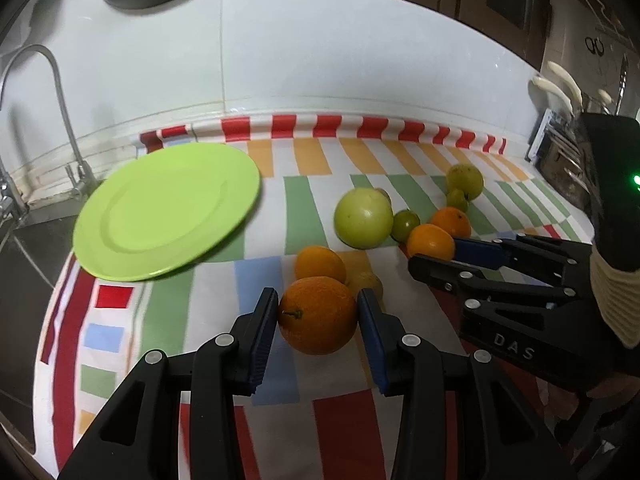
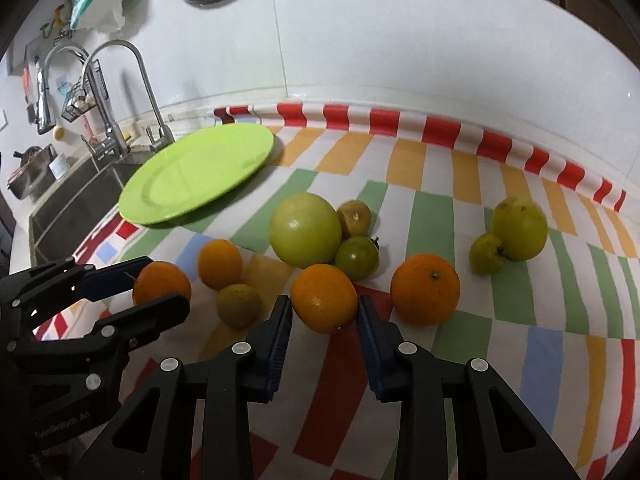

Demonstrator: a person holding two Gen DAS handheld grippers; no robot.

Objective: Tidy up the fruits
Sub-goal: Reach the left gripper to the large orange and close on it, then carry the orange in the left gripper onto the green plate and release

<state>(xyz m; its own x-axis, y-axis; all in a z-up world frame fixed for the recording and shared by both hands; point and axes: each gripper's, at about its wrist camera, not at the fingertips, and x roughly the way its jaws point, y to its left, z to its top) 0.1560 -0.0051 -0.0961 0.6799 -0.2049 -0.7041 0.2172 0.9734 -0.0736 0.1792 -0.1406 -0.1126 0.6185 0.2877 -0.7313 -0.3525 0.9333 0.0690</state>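
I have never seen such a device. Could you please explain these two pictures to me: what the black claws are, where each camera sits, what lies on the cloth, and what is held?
There is no robot here: a person holds a two-finger clamp in each hand, and each clamp carries a wide-angle camera looking along its fingers. In the left camera's picture, the left gripper is closed on an orange. In the right camera's picture, the right gripper is closed on another orange; the left clamp shows at that picture's left edge. On the striped cloth lie more oranges, green fruits, including one large green fruit, and an empty green plate beside the sink.
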